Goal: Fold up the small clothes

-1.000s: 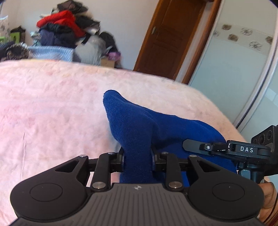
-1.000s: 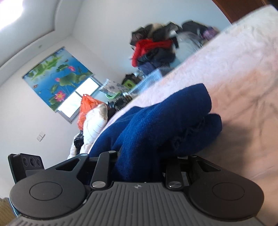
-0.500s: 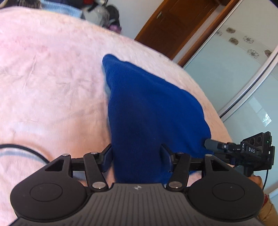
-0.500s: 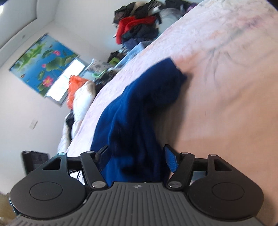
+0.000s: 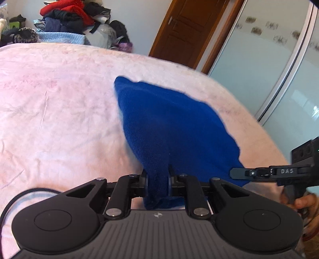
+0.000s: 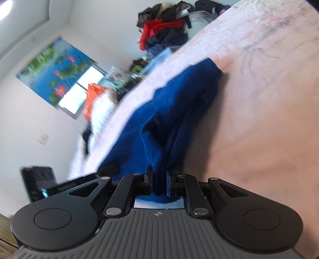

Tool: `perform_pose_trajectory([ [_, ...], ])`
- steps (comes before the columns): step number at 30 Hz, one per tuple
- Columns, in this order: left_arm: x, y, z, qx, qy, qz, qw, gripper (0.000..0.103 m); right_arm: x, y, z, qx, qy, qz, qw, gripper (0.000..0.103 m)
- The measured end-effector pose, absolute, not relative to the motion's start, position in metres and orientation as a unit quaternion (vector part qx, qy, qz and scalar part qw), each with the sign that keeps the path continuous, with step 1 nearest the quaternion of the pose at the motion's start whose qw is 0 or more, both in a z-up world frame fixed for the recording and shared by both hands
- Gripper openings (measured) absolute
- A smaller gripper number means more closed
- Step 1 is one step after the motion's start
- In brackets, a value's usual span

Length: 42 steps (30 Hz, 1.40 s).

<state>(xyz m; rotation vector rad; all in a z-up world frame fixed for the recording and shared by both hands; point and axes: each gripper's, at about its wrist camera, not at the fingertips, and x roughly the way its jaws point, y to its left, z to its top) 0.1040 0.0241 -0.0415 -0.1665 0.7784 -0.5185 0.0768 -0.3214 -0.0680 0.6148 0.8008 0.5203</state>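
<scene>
Bedding fills most of both views: a pink bed [image 5: 59, 111] with a soft, wrinkled cover carries the work. On it, from the centre of the left wrist frame to lower right, lies the blue garment [image 5: 171, 123], a small knitted piece whose far corner rests on the cover at upper centre while the near edge is lifted.

Left tongs [image 5: 157, 181] are closed on a bunched section of the near edge at lower centre. Right tongs [image 6: 159, 183] are likewise closed on a gathered fold of the same blue garment [image 6: 179, 103]; cloth passes between the jaws in both views.

Handling judgement: the fabric appears light, limp and thick-piled. It should drape and sag between the two holds and offer no stiffness, so it is best held at corners or along one edge, with light tension between both holds to keep the layers flat. Slip risk looks low given the fuzzy surface; bunching is the more likely fault.

View differences: the left wrist view shows the garment's outline, the right tongs' body [image 5: 279, 171] at right edge, a wooden door [image 5: 189, 29] and a clothes pile [image 5: 65, 18] at upper left. The right wrist view alone shows the doubled layers and an open pocket in the fold, plus a window poster [image 6: 55, 77] at left.
</scene>
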Motion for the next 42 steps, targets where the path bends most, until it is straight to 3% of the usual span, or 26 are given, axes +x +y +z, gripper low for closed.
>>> perform_pose_trajectory([
  [3, 0.101, 0.017, -0.048, -0.065, 0.377, -0.229, 0.895, 0.017, 0.069, -0.316, -0.063, 0.263, 0.378, 0.221, 0.86, 0.029],
  [11, 0.094, 0.008, -0.051, -0.046, 0.37, -0.193, 0.908, 0.024, 0.057, -0.281, -0.051, 0.136, 0.367, 0.175, 0.903, 0.039],
  [20, 0.086, 0.004, -0.053, -0.036, 0.359, -0.174, 0.916, 0.033, 0.05, -0.279, -0.053, 0.145, 0.353, 0.163, 0.91, 0.04],
  [27, 0.077, 0.006, -0.05, -0.007, 0.348, -0.154, 0.925, 0.051, 0.031, -0.274, -0.041, 0.119, 0.319, 0.122, 0.932, 0.043],
  [36, 0.065, 0.007, -0.041, 0.016, 0.34, -0.135, 0.931, 0.052, 0.023, -0.265, -0.031, 0.094, 0.294, 0.144, 0.94, 0.043],
  [38, 0.063, 0.005, -0.039, 0.024, 0.335, -0.132, 0.933, 0.053, 0.029, -0.258, -0.034, 0.084, 0.308, 0.153, 0.935, 0.035],
  [40, 0.061, 0.004, -0.037, 0.031, 0.331, -0.128, 0.934, 0.053, 0.03, -0.251, -0.037, 0.065, 0.312, 0.14, 0.937, 0.009],
  [42, 0.059, 0.005, -0.035, 0.033, 0.329, -0.123, 0.936, 0.053, 0.026, -0.25, -0.037, 0.06, 0.307, 0.136, 0.94, 0.008],
])
